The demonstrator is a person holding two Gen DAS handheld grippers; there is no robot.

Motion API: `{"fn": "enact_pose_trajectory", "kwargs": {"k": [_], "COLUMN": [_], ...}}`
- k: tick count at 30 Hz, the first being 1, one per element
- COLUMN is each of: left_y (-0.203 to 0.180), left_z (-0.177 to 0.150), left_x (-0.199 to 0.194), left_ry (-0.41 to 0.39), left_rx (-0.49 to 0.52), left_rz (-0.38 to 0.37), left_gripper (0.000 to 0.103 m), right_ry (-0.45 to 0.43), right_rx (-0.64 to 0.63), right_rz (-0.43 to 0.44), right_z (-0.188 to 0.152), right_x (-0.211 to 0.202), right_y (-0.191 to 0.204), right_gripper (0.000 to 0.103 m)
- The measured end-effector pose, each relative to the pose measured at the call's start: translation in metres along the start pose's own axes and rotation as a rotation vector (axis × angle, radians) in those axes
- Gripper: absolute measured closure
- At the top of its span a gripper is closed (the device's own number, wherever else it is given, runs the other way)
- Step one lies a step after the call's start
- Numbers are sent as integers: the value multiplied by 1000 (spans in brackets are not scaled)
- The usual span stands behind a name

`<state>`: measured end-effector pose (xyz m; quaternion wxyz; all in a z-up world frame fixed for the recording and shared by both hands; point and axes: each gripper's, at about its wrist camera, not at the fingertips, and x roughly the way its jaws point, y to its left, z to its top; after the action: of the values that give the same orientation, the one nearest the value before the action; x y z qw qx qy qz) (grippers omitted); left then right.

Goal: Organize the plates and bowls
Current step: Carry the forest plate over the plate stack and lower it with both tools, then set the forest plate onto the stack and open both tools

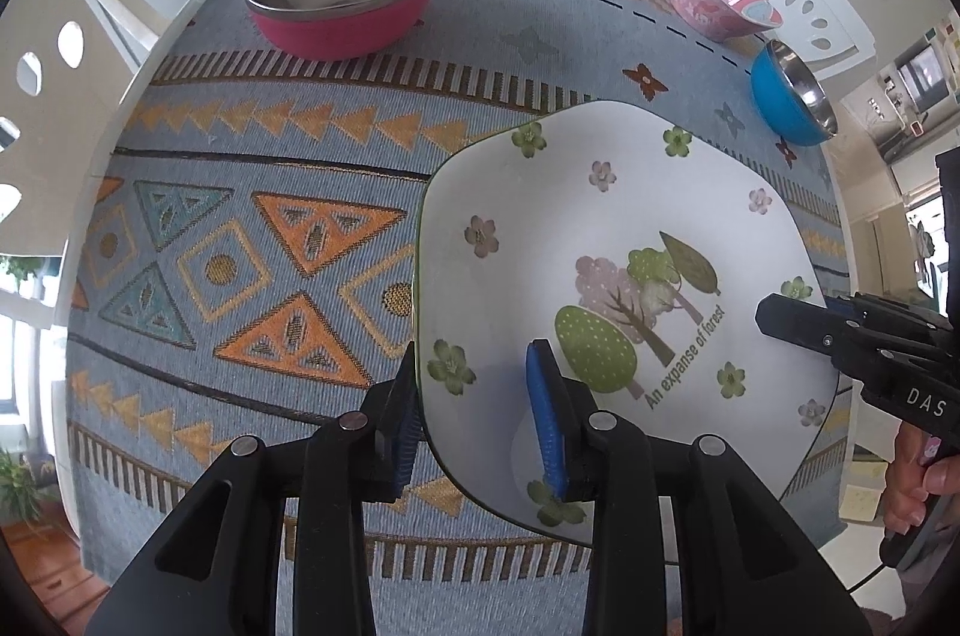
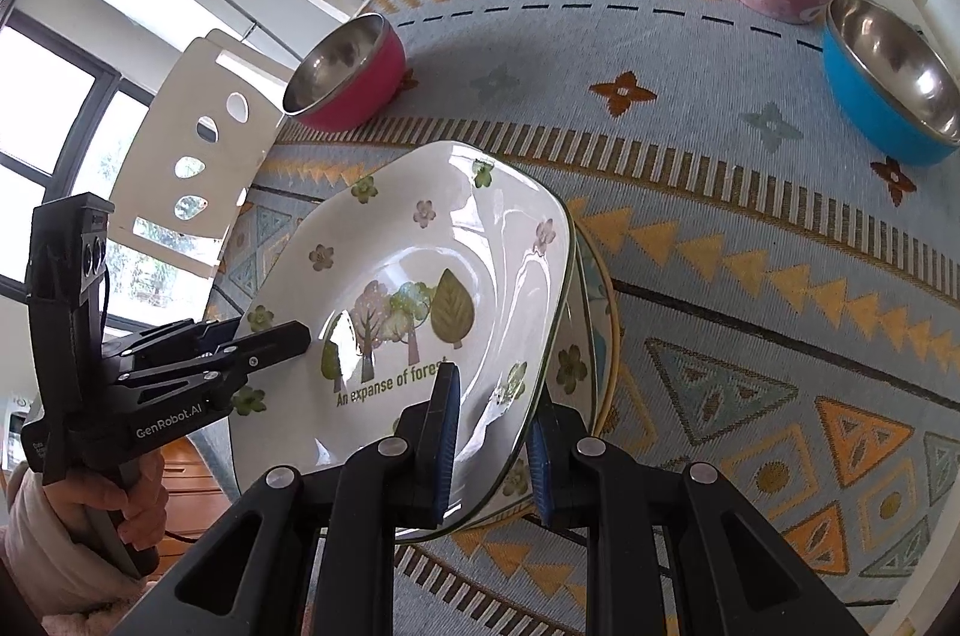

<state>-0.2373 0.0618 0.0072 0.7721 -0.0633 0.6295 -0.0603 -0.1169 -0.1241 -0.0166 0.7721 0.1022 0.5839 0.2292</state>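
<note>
**Plate held at two edges, over a second plate**

The white square ceramic plate with tree print [image 2: 420,288] is tilted above another plate [image 2: 591,336] on the patterned blue tablecloth [image 2: 750,336]. The right gripper [image 2: 492,432] is clamped on its rim. The left gripper [image 1: 474,426] straddles the opposite rim, and I cannot tell if the pads press. With such a loose hold, the glossy plate may slip and knock the lower one.
</note>
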Motion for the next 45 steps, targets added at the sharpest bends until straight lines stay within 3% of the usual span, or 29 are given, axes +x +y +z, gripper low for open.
{"fn": "enact_pose_trajectory", "kwargs": {"k": [11,45], "left_y": [-11,-9], "left_z": [-3,5], "left_x": [7,7], "left_ry": [26,76], "left_rx": [86,154], "left_rz": [75,44], "left_gripper": [74,72], "right_ry": [21,55], "right_rx": [28,173], "right_rz": [-19,-12], "right_z": [-1,-7], "right_x": [7,19], "right_y": [-5,-16], "right_gripper": [83,83]}}
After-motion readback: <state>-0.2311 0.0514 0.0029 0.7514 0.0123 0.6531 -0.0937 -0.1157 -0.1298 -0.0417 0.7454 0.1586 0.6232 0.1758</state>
